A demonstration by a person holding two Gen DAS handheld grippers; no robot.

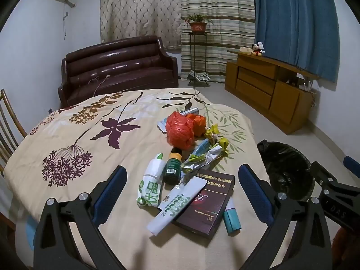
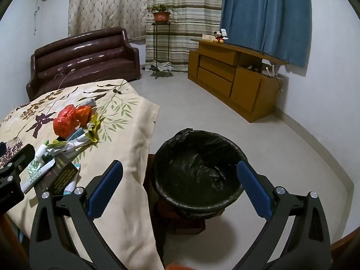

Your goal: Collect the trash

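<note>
Your left claw [image 1: 182, 185] gapes wide and empty above the trash pile [image 1: 191, 157] in the lower centre of its frame, on the floral-cloth bench [image 1: 78, 121]; your right claw [image 2: 180, 181] is equally wide and empty over the black-lined bin [image 2: 198, 168] at lower centre, just beside the bench edge

Both wrist views downward, sharing bin [image 2: 198, 171]
</note>
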